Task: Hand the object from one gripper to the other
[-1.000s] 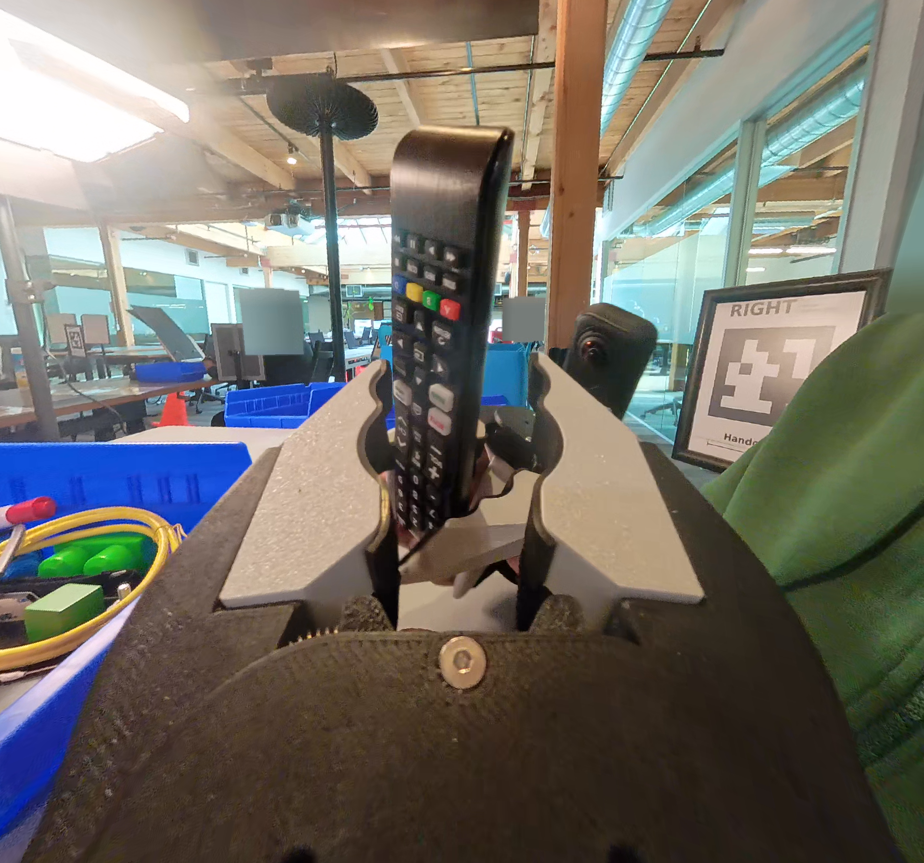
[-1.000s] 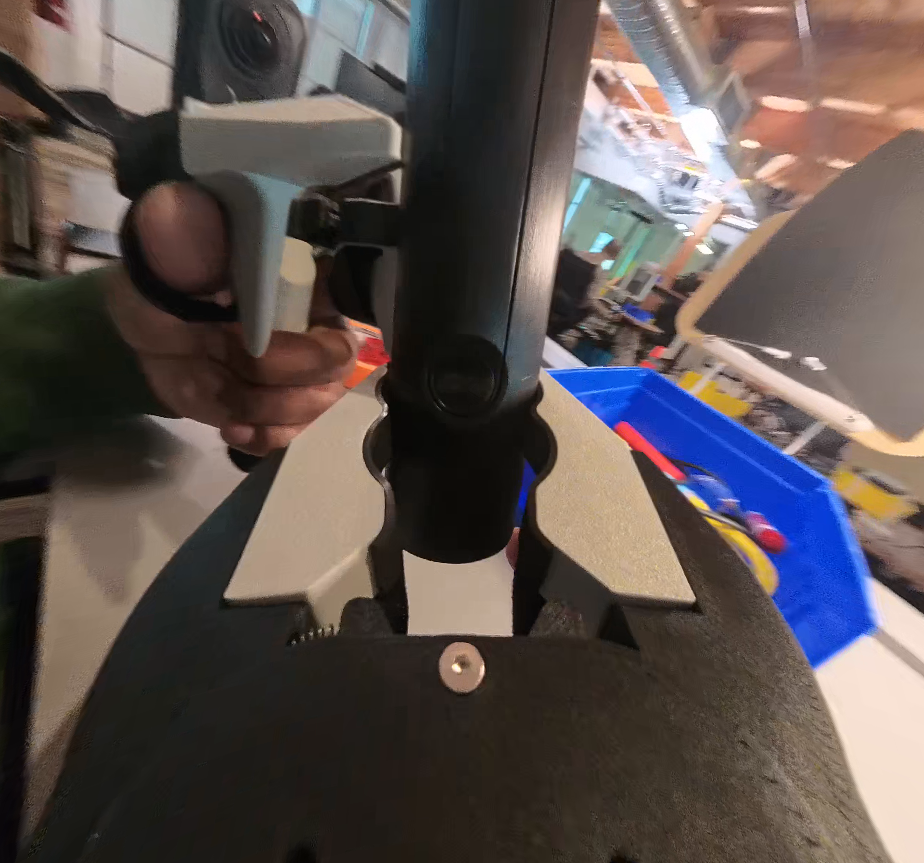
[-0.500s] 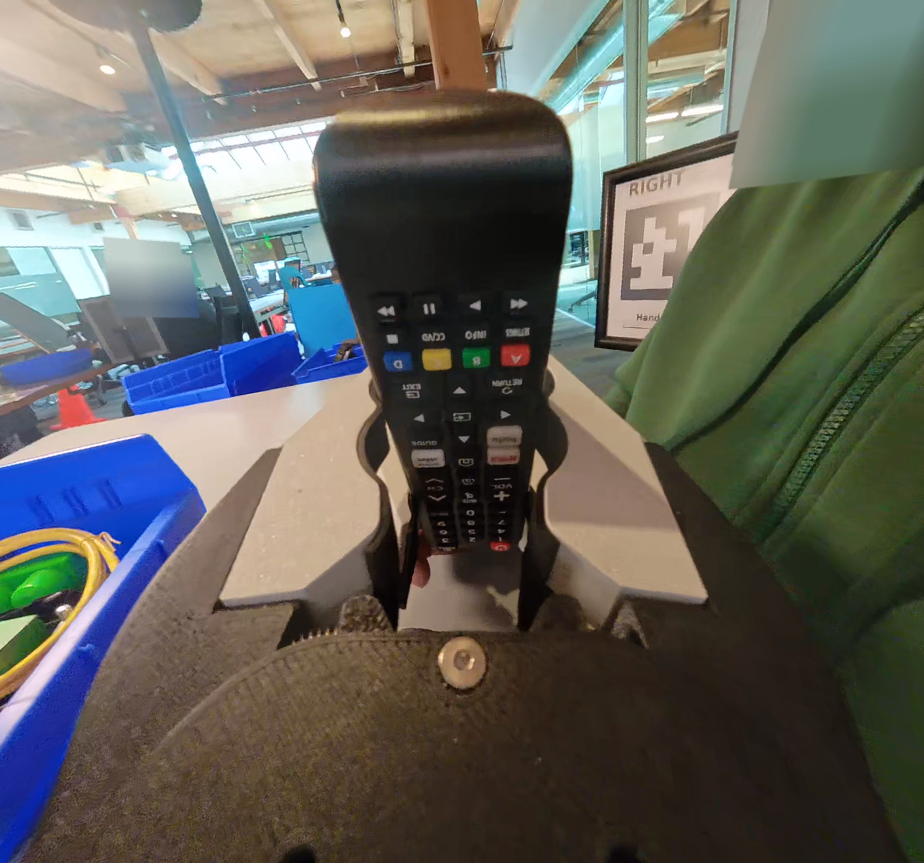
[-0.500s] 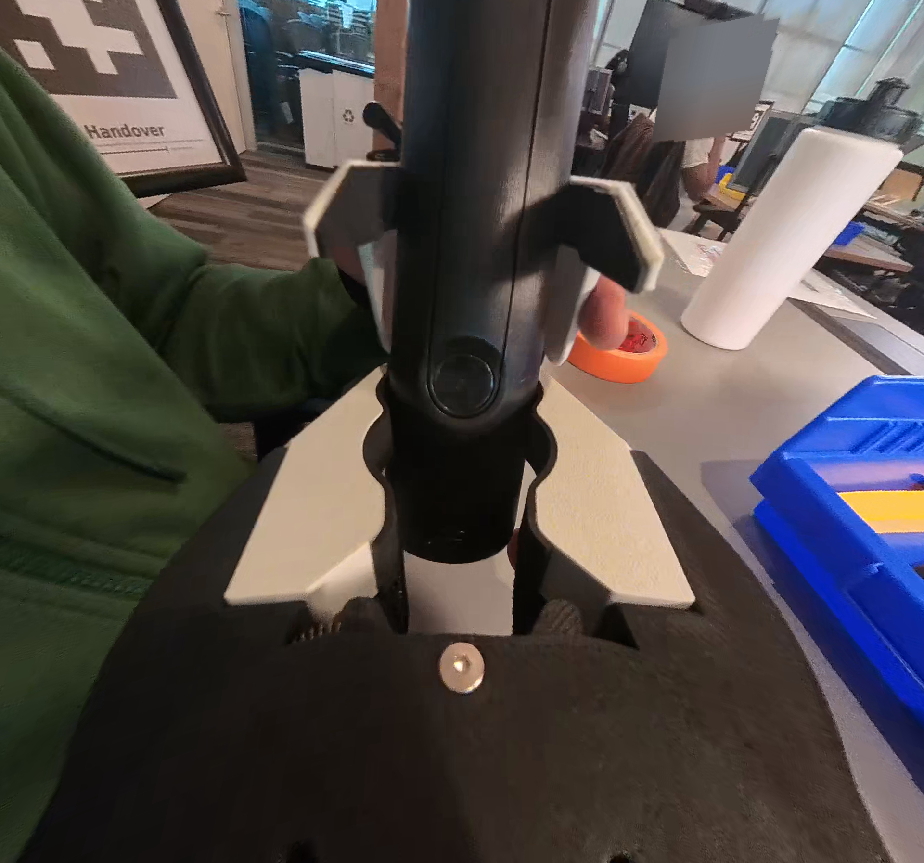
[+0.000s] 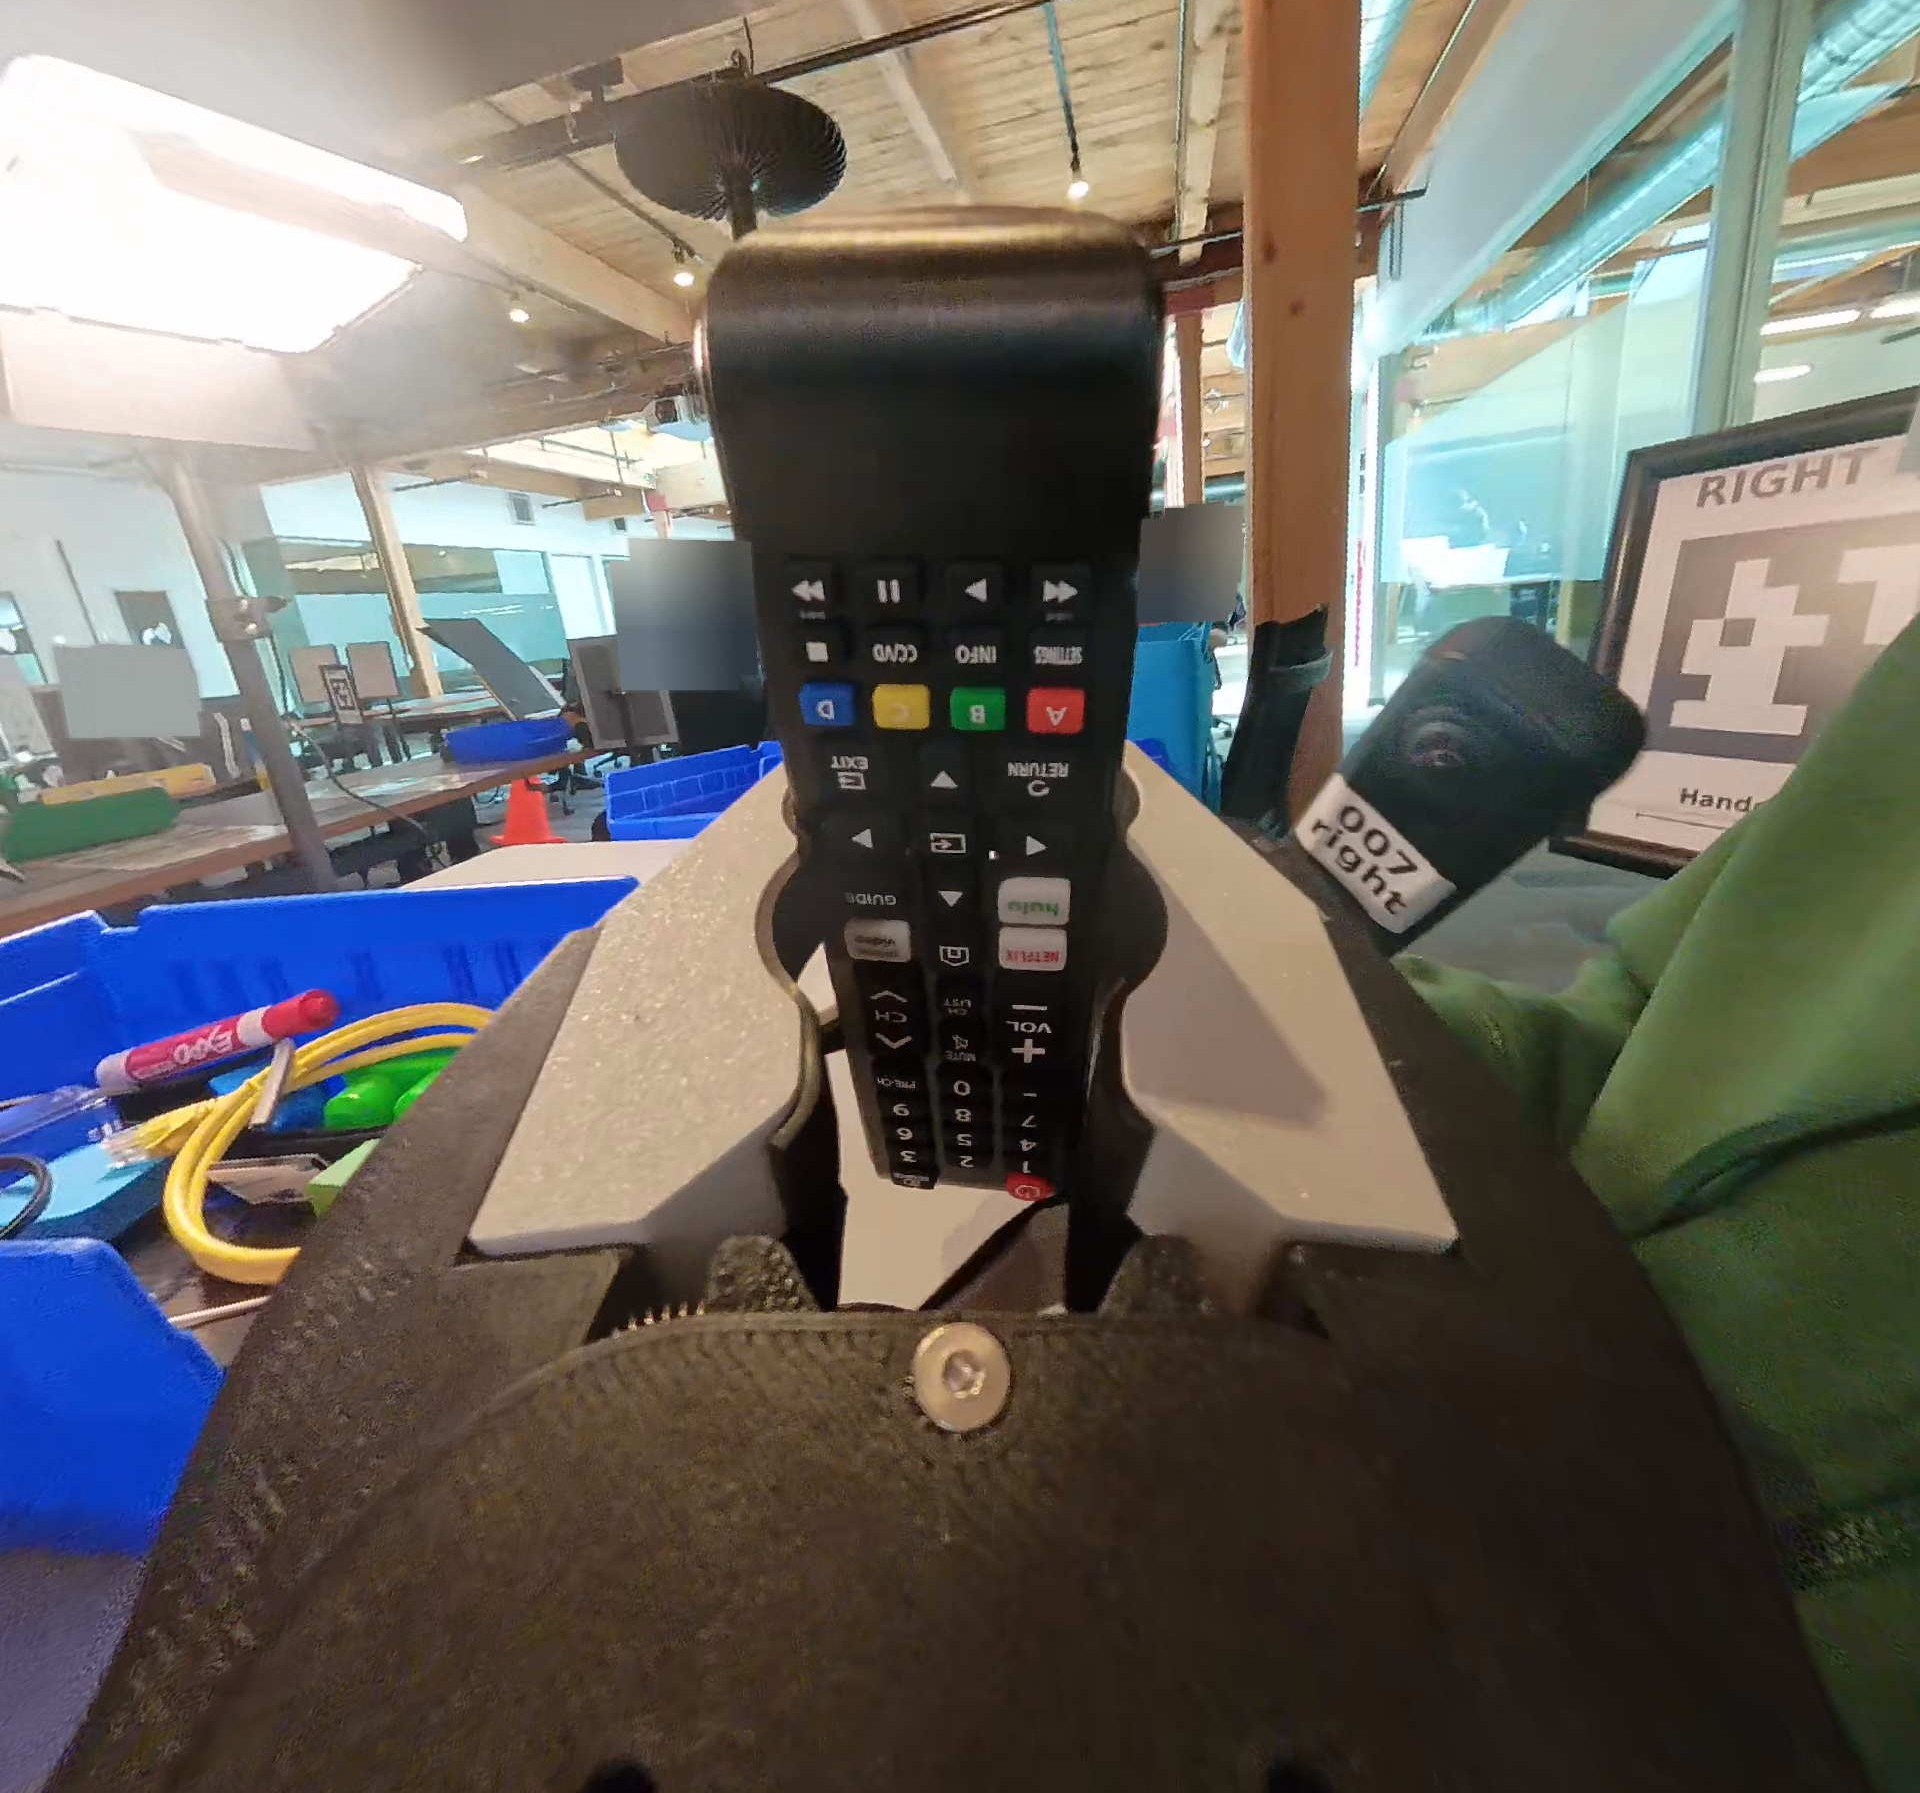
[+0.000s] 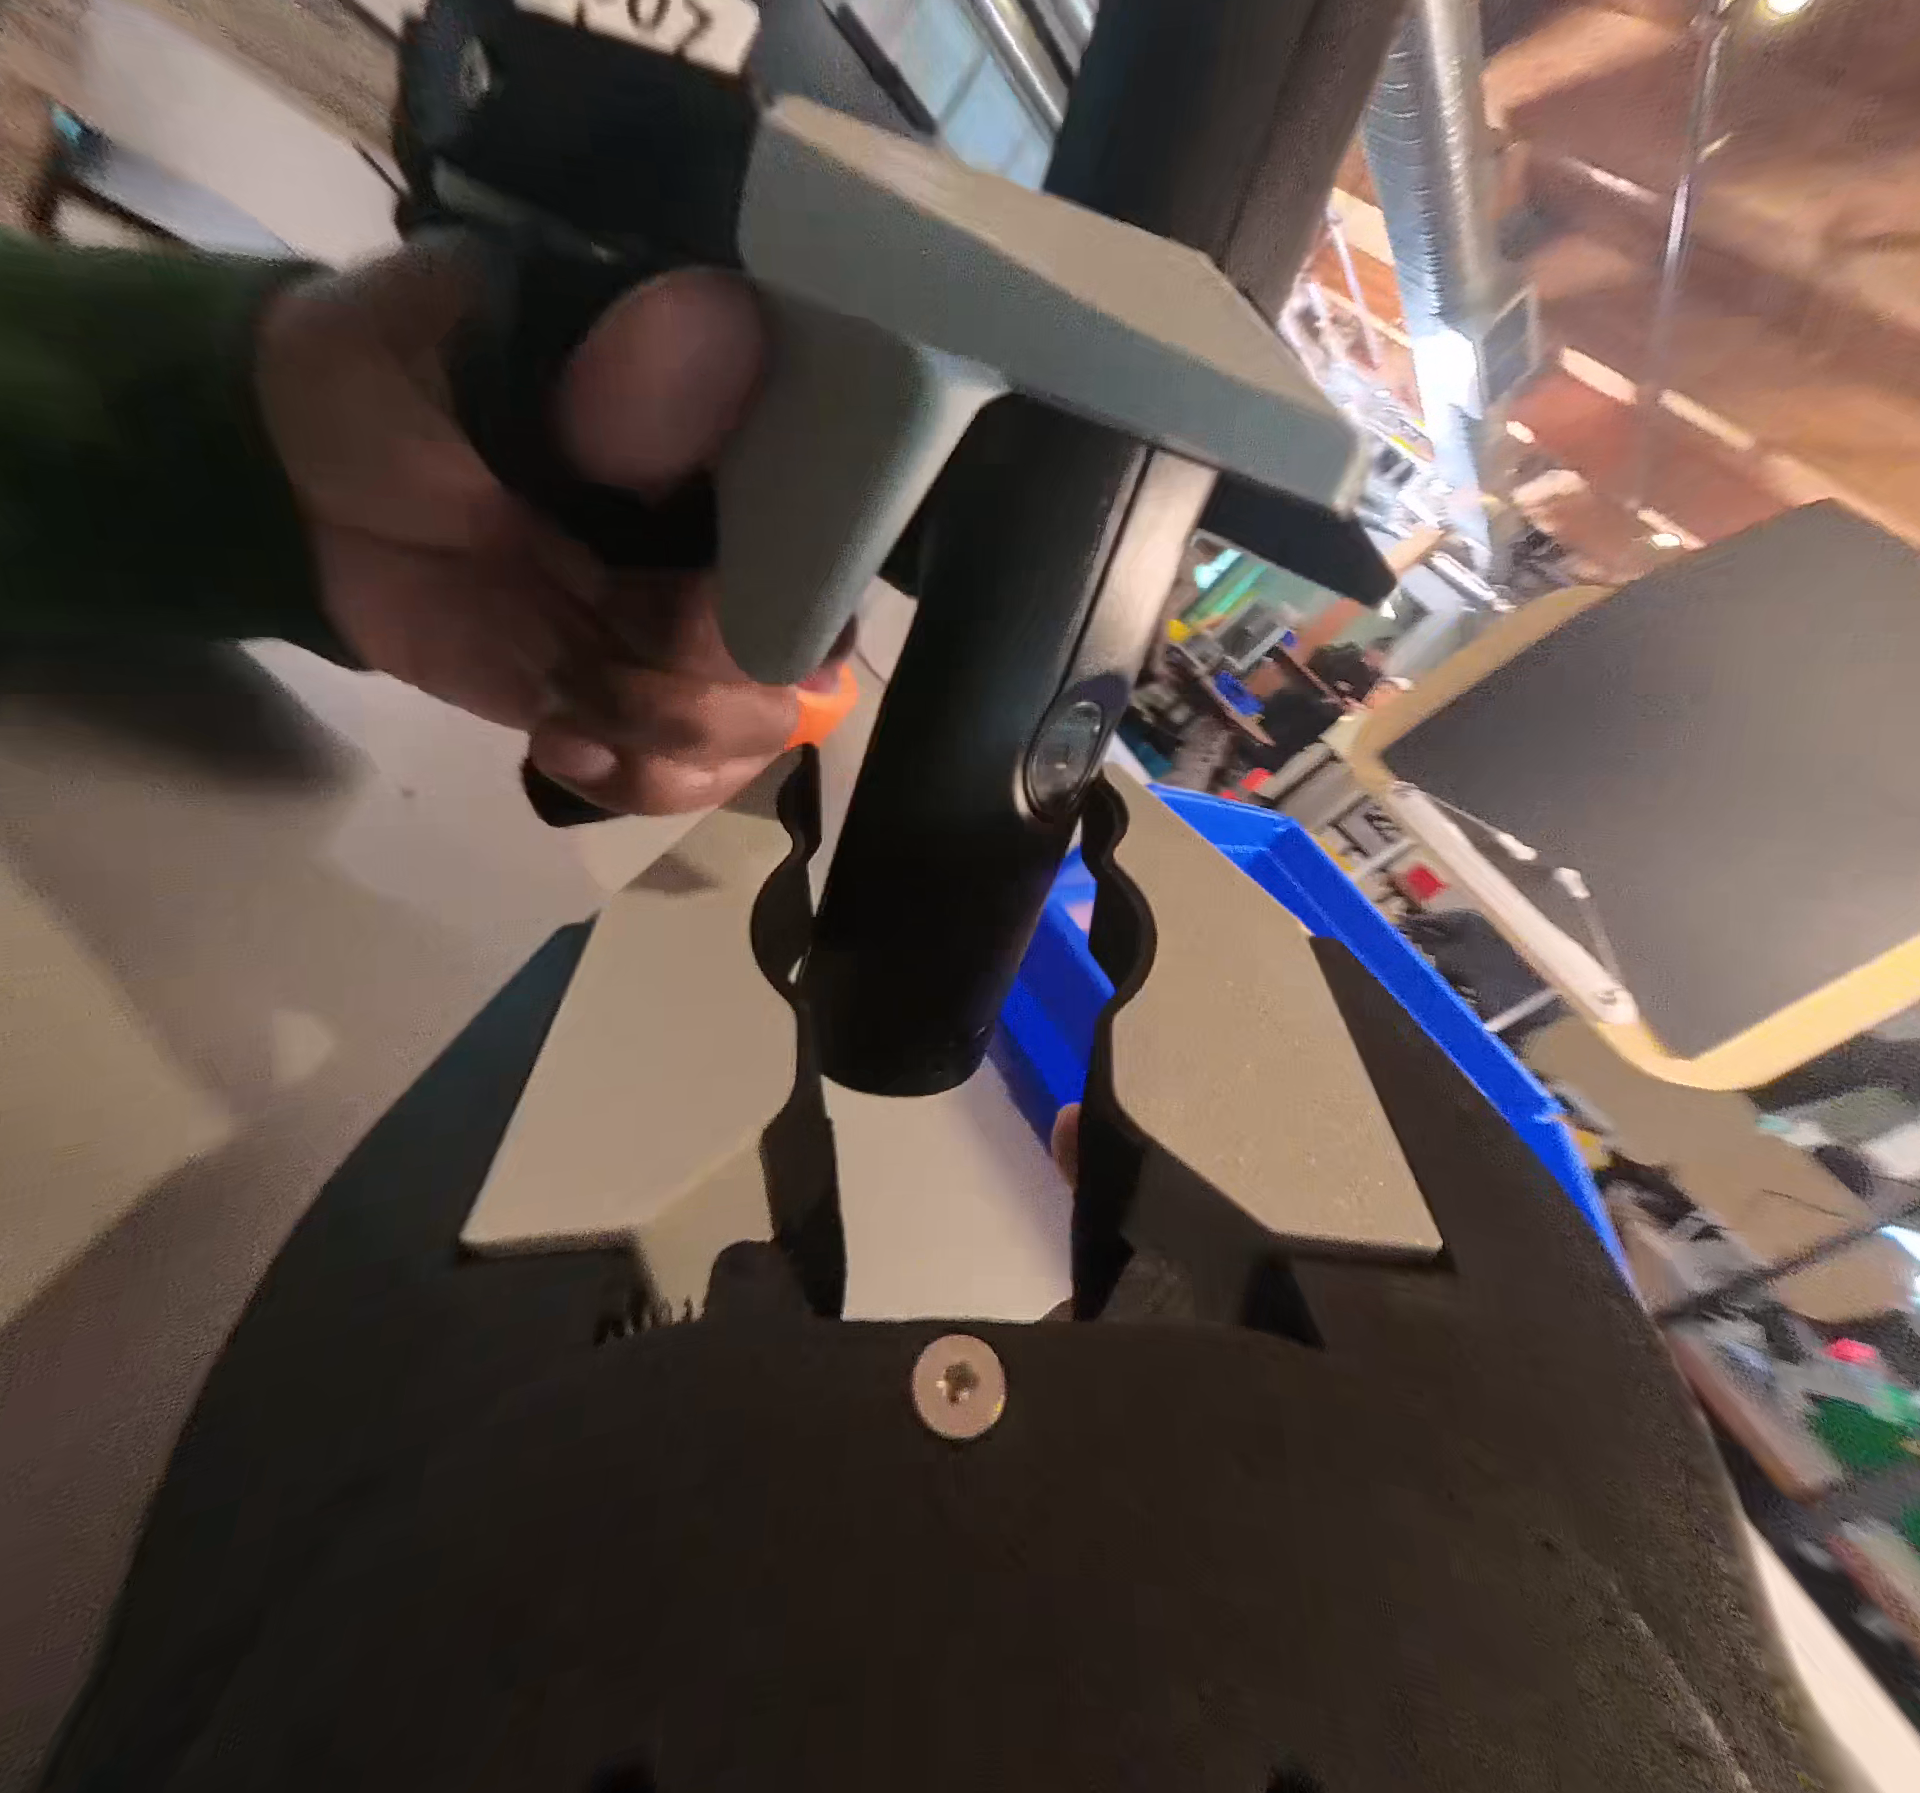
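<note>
A black remote control (image 5: 935, 455) stands upright between my left gripper's (image 5: 956, 787) fingers, button side towards the camera, and the jaws are shut on its lower half. In the right wrist view the remote's plain back (image 6: 935, 860) leans to the right between my right gripper's (image 6: 951, 787) fingers. It touches the left finger, and a gap with blue bin behind it shows at the right finger. The left gripper (image 6: 1351, 538), held by a hand (image 6: 468, 548), clamps the remote higher up. The right gripper's camera housing (image 5: 1475, 756) shows behind the remote.
A blue bin (image 5: 312, 954) holding a yellow cable (image 5: 208, 1151) and a red marker (image 5: 218, 1037) sits at the left; it also shows in the right wrist view (image 6: 1351, 912). A green sleeve (image 5: 1714, 1172), a framed sign (image 5: 1766, 652) and a wooden post (image 5: 1304, 289) are on the right.
The remote now leans crooked in my right gripper with a gap at the right finger; before it sat snug and straight. The left gripper still holds it and has swung back towards the bin.
</note>
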